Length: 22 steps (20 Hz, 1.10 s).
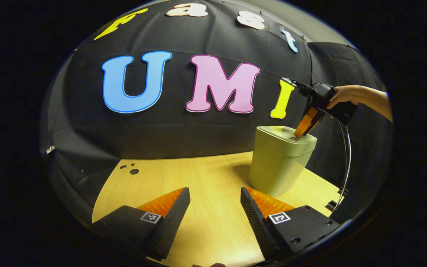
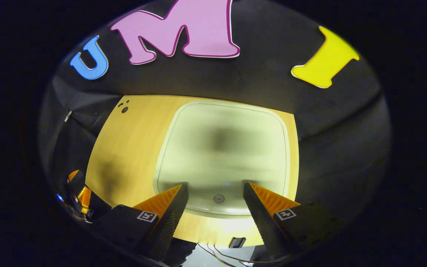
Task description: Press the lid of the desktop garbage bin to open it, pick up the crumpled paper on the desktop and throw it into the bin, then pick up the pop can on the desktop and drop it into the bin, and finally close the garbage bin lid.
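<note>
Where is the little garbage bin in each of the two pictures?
Left gripper view: the garbage bin stands right of middle on the wooden desktop, seen from the side, with the right gripper touching its lid.
Right gripper view: the bin's lid sits in the middle, seen from above, just beyond the fingers.
Shared landmark: the dark holes in the desktop's far left corner.

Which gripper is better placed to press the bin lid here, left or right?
Right. The right gripper is down at the bin lid, near its button. The left gripper hangs open over the bare table, off to the bin's side.
</note>
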Each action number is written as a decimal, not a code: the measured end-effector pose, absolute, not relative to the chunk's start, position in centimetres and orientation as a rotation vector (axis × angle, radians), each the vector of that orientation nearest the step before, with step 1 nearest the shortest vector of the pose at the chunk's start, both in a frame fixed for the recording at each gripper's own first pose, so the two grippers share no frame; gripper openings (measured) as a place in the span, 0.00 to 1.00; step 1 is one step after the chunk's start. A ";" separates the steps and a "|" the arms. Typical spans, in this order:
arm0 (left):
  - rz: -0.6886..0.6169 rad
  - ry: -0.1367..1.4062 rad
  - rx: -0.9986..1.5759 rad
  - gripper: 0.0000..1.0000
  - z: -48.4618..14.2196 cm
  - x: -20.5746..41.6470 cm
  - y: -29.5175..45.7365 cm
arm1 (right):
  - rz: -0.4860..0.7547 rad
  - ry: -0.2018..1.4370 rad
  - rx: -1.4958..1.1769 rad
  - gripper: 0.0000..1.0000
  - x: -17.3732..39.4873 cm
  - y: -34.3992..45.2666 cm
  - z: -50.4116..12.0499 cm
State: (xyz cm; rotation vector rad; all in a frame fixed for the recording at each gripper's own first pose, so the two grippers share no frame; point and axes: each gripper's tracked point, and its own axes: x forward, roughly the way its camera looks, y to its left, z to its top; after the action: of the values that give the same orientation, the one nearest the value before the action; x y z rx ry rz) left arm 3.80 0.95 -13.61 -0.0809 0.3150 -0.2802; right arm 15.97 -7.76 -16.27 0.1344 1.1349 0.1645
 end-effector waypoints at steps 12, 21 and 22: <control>-0.318 0.284 -0.059 0.90 -12.3 5.1 -0.2 | 0.034 0.702 0.137 0.99 16.5 -7.4 -13.4; -0.293 0.274 -0.032 0.90 -10.9 5.2 -1.4 | 0.123 0.457 0.177 0.98 11.1 -2.0 -8.2; -0.293 0.274 -0.030 0.90 -10.9 5.1 -1.6 | 0.133 0.442 0.190 0.98 10.3 -1.4 -7.9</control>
State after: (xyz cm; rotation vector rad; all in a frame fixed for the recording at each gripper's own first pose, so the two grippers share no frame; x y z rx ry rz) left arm 5.09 -1.57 -10.87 -0.0296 0.2739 -0.2927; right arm 10.32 -1.45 -7.85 0.1902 0.4425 0.1331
